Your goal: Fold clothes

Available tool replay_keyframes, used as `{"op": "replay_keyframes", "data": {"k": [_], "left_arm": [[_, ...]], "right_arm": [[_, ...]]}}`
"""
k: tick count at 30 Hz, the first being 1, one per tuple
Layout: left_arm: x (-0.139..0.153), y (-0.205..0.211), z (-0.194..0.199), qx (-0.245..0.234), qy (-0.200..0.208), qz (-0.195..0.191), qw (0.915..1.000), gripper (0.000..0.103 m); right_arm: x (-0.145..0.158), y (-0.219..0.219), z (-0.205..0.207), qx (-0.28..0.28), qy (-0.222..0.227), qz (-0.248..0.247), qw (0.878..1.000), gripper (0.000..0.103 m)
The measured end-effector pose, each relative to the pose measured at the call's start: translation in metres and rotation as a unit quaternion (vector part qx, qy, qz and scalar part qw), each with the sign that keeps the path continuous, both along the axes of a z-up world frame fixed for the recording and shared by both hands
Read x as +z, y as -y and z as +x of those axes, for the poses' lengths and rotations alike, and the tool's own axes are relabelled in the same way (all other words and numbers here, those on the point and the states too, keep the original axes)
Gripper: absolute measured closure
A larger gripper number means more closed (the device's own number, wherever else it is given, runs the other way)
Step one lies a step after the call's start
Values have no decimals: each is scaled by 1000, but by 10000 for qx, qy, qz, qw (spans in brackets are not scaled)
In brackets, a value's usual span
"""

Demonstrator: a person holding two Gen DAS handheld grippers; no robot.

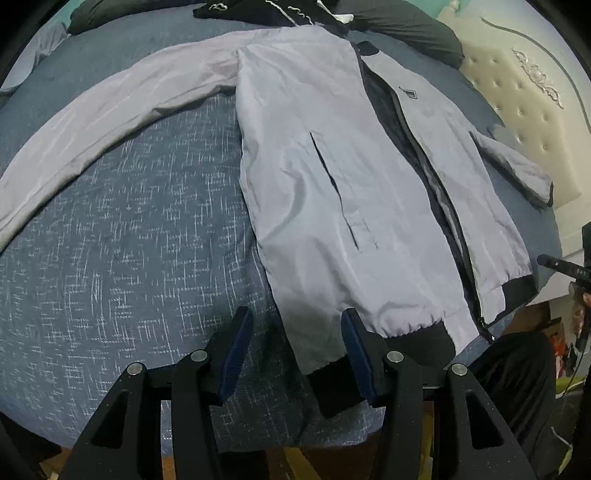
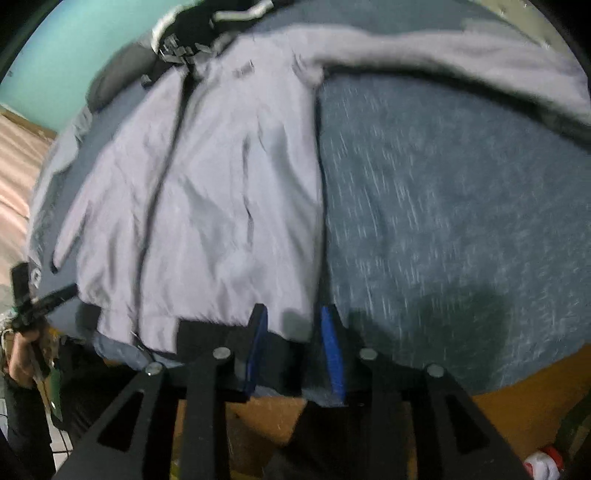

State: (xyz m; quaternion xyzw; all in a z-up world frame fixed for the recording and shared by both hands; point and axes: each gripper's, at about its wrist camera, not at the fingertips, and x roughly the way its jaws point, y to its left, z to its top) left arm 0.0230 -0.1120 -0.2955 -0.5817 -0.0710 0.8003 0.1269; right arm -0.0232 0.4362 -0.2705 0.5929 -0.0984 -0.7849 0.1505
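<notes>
A light grey zip jacket (image 1: pixel 332 166) lies face up and spread out on a blue bed, its front partly open with a dark lining showing. One sleeve (image 1: pixel 92 122) stretches far to the left. My left gripper (image 1: pixel 297 332) is open above the jacket's near left hem corner, and the black hem band (image 1: pixel 332 384) lies between its fingers. The right wrist view is blurred. There the jacket (image 2: pixel 207 192) fills the left half, and my right gripper (image 2: pixel 293 328) stands open over the black hem (image 2: pixel 284 354) at its right corner. The other sleeve (image 2: pixel 461 62) runs off to the right.
The blue flecked bedcover (image 1: pixel 140 240) spreads wide to the left of the jacket. Dark clothes (image 1: pixel 258 11) are piled at the far end. A cream tufted headboard (image 1: pixel 528 122) stands at the right. The bed's near edge drops to an orange-brown floor (image 2: pixel 517 413). A hand (image 2: pixel 22 358) holds a dark tool.
</notes>
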Motion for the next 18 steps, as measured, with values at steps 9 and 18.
{"op": "replay_keyframes", "data": {"k": [9,18], "left_arm": [[8,-3,-11,-70,-108,55,9999,49],[19,10,-11,-10,-222,83,9997,49]], "right_arm": [[-37,47,-15,703,531,-64,9961,74],[-43,56,-24,820,587,-13,9949,74]]}}
